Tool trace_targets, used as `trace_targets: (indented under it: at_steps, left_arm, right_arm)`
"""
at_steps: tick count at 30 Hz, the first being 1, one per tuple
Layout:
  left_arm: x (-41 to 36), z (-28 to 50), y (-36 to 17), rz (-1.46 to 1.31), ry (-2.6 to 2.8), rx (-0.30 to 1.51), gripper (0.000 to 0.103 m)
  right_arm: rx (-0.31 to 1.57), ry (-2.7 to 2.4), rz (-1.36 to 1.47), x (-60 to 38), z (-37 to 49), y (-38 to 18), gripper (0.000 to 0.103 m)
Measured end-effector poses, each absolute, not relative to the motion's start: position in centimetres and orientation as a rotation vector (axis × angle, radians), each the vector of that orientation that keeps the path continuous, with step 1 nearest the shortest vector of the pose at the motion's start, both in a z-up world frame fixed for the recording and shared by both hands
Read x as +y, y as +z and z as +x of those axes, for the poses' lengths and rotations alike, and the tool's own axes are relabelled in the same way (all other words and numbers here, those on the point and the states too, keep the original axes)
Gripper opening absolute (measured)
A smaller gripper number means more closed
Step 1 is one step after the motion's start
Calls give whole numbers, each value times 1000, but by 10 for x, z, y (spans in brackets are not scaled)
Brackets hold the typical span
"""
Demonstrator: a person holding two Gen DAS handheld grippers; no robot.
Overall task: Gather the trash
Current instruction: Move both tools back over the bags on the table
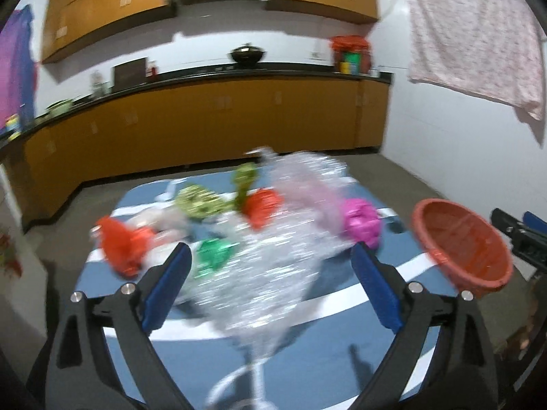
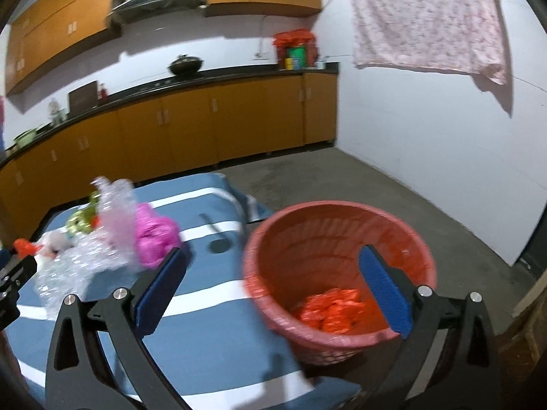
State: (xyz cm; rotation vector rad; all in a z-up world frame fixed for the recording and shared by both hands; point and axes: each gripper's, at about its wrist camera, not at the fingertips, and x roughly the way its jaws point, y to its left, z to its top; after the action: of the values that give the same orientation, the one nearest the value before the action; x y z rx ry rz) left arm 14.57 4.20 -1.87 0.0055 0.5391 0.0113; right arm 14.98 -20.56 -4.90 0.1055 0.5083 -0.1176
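Covering the desk [image 2: 205, 341] is a blue cloth with white stripes; all the trash sits on it.

Red basket [image 2: 342, 266] stands at the desk's right edge, tilted toward the right wrist camera, with crumpled orange wrapper [image 2: 333, 311] inside at the bottom.

Clear crinkled plastic [image 1: 273, 256], biggest loose piece, blurred, rises mid-desk right ahead of the left gripper [image 1: 271, 266]. Jaws wide apart, the plastic showing between the blue pads; contact cannot be told through the blur.

Right gripper [image 2: 273, 273] jaws spread as wide, gripping nothing; its right pad overlaps the basket's inside in view, left pad sits over bare cloth.

Smaller trash toward the far edge: magenta wad [image 1: 362, 220] nearest the basket, red-orange wad [image 1: 261, 205] mid-far, yellow-green wad [image 1: 198, 201] left of it, a second red wad [image 1: 119, 242] near the left edge, small green foil piece [image 1: 213, 254] beside the left pad.
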Motion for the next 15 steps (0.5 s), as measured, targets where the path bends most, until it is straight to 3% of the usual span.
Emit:
trace_targets:
  at_steps: [7, 15]
  left_arm:
    - [82, 140, -26, -56, 76, 568, 93]
    - [52, 178, -33, 5, -36, 591, 93]
  right_arm:
    - [537, -35, 82, -173, 150, -52, 96]
    - [566, -44, 80, -170, 151, -60, 96]
